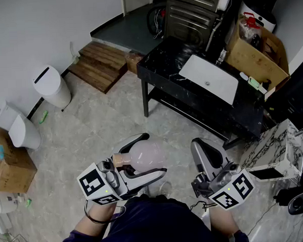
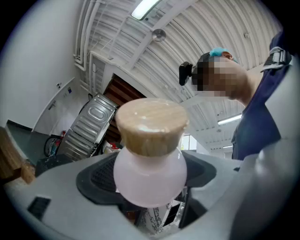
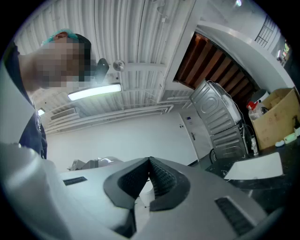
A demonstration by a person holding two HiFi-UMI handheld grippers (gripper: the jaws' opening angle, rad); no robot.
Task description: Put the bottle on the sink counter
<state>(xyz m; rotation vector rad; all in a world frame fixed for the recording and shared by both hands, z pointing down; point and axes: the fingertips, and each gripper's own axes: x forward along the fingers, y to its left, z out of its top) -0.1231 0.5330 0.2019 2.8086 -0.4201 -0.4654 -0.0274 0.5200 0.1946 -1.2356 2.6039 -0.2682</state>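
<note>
One bottle [image 1: 143,155] – round, bulbous body, frosted pale-pink, smooth – w/ a squat tan cap [image 1: 120,159] that looks like wood or cork. It lies sideways in the left gripper [image 1: 154,153], cap toward the gripper's base. The jaws stand wide and pinch the body from both sides; in the left gripper view the dark ribbed pads [image 2: 96,176] press on the belly just below the cap.

Right gripper [image 1: 201,144], just beside the left one: smooth grey shells, ribbed black pads pressed together at the tips, nothing between. Two grippers, each w/ one black-and-white marker cube.

Well ahead of both grippers: one sink counter [image 1: 161,62], glossy black stone w/ white veins on a dark frame, holding one flat rectangular white basin [image 1: 210,79]. Past it, ahead-right of the right gripper, an open cardboard box [image 1: 254,59]; a 2nd cardboard box [image 1: 12,168] sits far left of the left gripper. Ahead-left: one rounded white plastic bin [image 1: 51,87] and slatted wooden steps [image 1: 100,65]. Floor – pale marbled tile.
</note>
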